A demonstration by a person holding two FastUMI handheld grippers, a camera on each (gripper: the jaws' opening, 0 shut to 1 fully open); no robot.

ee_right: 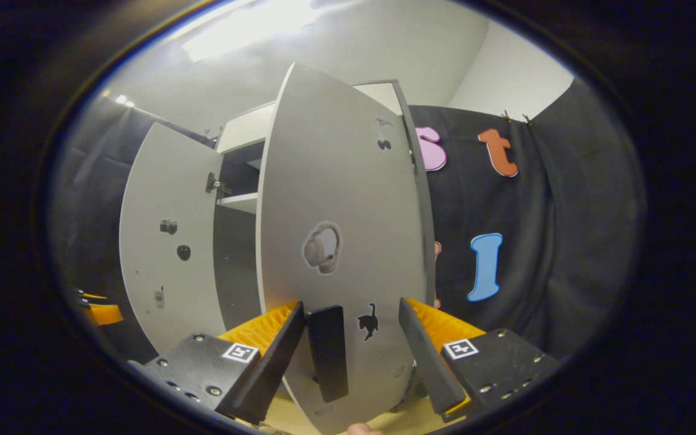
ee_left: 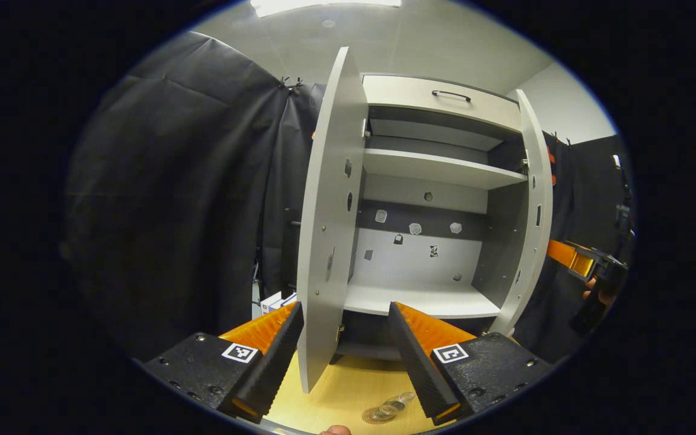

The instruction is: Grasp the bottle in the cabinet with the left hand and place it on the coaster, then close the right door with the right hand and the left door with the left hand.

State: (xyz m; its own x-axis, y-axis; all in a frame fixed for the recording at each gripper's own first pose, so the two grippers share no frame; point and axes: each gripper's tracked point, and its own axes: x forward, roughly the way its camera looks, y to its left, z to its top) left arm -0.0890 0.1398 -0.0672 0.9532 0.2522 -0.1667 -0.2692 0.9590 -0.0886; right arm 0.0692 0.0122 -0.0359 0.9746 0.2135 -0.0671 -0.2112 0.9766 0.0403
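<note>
A grey cabinet (ee_left: 438,169) stands with its two doors open, the left gripper (ee_left: 345,356), jaws spread, straddling the left door (ee_left: 327,241), the right gripper (ee_right: 351,356), jaws spread, before the right door's (ee_right: 336,199) black handle (ee_right: 328,353), and what seems the clear bottle (ee_left: 397,403) lying over one coaster (ee_left: 377,415) on the wooden surface (ee_left: 348,386).

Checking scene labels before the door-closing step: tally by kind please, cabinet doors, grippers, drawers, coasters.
Cabinet doors: 2, left door and right door, both open
Grippers: 2, left gripper, right gripper
Drawers: 1, drawer
Coasters: 1, coaster
Total: 6
</note>
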